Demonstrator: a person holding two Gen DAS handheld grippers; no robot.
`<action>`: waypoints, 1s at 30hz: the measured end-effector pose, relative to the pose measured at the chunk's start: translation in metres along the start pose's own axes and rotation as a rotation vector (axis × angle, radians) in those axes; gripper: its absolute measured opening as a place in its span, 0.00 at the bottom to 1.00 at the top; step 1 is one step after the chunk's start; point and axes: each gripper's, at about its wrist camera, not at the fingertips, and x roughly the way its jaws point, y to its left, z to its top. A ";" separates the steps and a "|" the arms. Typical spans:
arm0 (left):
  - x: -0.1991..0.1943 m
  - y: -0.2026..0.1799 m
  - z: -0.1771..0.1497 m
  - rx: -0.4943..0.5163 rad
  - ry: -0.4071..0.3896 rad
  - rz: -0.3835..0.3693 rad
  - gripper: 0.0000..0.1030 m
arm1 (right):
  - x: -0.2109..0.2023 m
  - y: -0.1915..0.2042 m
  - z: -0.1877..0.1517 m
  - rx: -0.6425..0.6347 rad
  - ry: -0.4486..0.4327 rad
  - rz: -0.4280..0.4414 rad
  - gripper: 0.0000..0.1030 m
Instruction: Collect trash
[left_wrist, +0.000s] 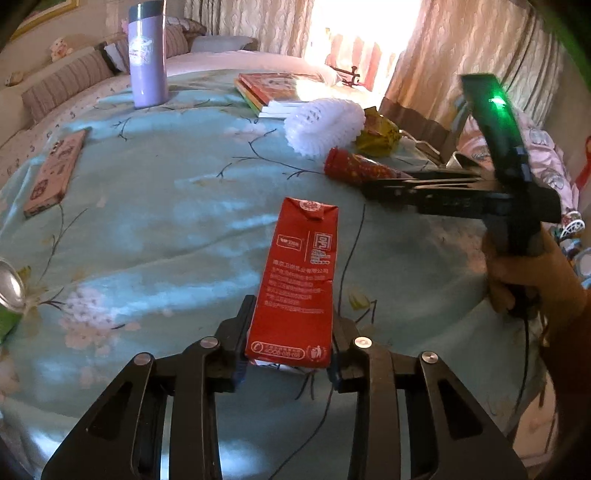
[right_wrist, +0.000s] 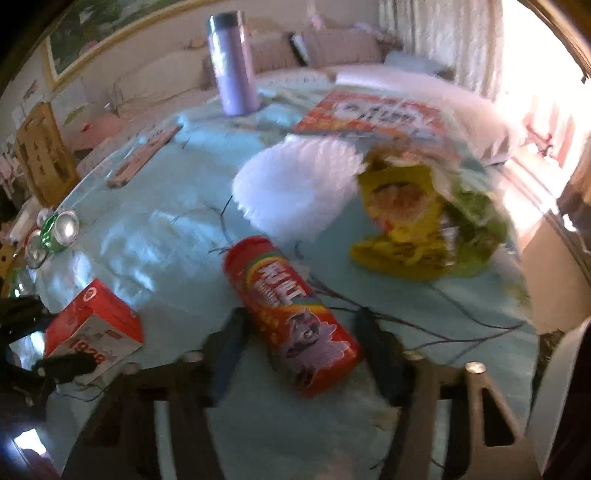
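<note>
A red milk carton (left_wrist: 291, 280) lies lengthwise on the teal floral tablecloth (left_wrist: 177, 206), and my left gripper (left_wrist: 291, 339) is shut on its near end, pads against both sides. The same carton (right_wrist: 92, 325) shows at the lower left of the right wrist view. A red snack tube (right_wrist: 291, 314) lies between the fingers of my right gripper (right_wrist: 303, 343), which stands open with gaps on both sides. In the left wrist view the right gripper (left_wrist: 384, 188) is at the tube's (left_wrist: 354, 170) near end, held by a hand (left_wrist: 524, 273).
A white foam net (right_wrist: 295, 188) and a crumpled yellow snack bag (right_wrist: 406, 221) lie beyond the tube. Green cans (right_wrist: 59, 229) sit at the left edge. A purple flask (left_wrist: 147, 55), stacked books (left_wrist: 280, 88) and a pink flat case (left_wrist: 55, 173) are farther back.
</note>
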 end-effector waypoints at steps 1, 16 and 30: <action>0.000 -0.001 0.001 0.000 -0.004 0.000 0.30 | -0.007 -0.004 -0.005 0.042 -0.013 0.023 0.42; 0.001 -0.077 0.023 0.078 -0.039 -0.125 0.30 | -0.109 -0.047 -0.093 0.452 -0.222 0.058 0.34; 0.017 -0.171 0.044 0.208 -0.043 -0.195 0.30 | -0.160 -0.095 -0.136 0.580 -0.325 -0.050 0.34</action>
